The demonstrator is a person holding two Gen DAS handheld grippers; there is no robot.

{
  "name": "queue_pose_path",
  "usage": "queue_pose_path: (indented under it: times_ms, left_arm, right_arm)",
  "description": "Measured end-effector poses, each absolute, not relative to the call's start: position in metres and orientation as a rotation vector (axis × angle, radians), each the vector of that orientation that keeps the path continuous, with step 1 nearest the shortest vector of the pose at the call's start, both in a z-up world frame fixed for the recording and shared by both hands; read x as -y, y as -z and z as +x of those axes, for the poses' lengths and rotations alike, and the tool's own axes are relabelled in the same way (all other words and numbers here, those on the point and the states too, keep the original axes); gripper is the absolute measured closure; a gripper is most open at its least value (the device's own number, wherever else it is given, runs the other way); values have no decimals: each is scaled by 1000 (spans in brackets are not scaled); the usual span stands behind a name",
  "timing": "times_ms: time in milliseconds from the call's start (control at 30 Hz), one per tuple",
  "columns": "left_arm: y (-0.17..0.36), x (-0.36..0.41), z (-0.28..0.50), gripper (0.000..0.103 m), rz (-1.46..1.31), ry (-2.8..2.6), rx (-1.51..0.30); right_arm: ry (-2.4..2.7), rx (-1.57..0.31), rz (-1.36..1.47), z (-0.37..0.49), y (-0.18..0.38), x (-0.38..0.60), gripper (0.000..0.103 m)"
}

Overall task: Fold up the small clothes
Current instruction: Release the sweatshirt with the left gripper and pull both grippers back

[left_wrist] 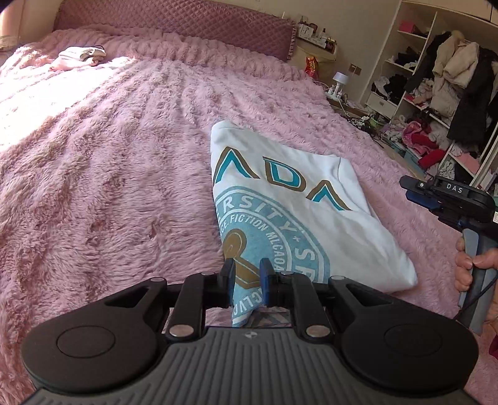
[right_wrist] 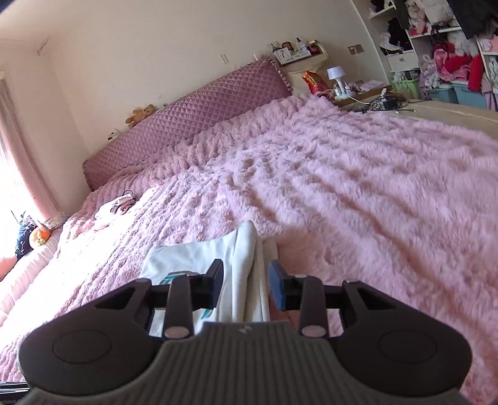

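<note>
Folded white cotton T-shirt with teal-and-gold print [left_wrist: 298, 199] lies on the fluffy pink bed blanket [left_wrist: 109, 162], long axis running from the camera toward the quilted mauve headboard [left_wrist: 174, 21]. Left gripper [left_wrist: 247, 277] pinches its near edge. Right gripper [right_wrist: 246, 286] straddles the shirt's side edge, fingers spread.

One folded white T-shirt [left_wrist: 289, 193] lies on one bed [left_wrist: 109, 162]; one small pale bundle of clothes [left_wrist: 79, 57] near one headboard [left_wrist: 174, 21]; two claws: left claw [left_wrist: 247, 274], right claw [right_wrist: 246, 285].

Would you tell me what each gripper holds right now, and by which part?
The left gripper pinches the white T-shirt at its near printed edge. The right gripper is open astride the shirt's folded edge, gripping nothing.
</note>
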State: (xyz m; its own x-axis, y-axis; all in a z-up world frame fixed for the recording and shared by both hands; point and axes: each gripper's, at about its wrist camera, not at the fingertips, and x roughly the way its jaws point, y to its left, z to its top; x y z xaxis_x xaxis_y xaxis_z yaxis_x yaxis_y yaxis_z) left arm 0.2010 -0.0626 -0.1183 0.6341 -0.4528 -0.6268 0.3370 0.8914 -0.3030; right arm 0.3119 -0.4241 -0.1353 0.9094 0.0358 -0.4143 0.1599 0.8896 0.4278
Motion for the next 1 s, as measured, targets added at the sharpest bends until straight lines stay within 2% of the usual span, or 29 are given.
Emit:
queue_pose_path:
  times_ms: [133,267,300,333,467,733,800,1000]
  left_arm:
    - [131,79,211,86,-191,483,-769]
    - [145,86,210,86,-177,477,-780]
    - [147,87,208,86,-168,480,-775]
    - [149,86,207,86,-163,483,-772]
    - [155,87,206,85,-141,490,-774]
    - [164,94,205,84,-100,495,-772]
    - [163,92,205,84,-109,500,-772]
    - [143,85,191,84,-149,525,-696]
  right_arm:
    - [61,-473,393,387,138,426,70]
    - [100,-578,437,435,162,433,70]
    - [102,-600,439,443,167,434,90]
    - [88,-613,432,449,171,433,99]
    - [73,-559,394,451,165,432,103]
    - [118,-614,383,463,205,444,103]
    - [118,-589,388,456,198,446,96]
    - [-54,-517,328,383,148,433,95]
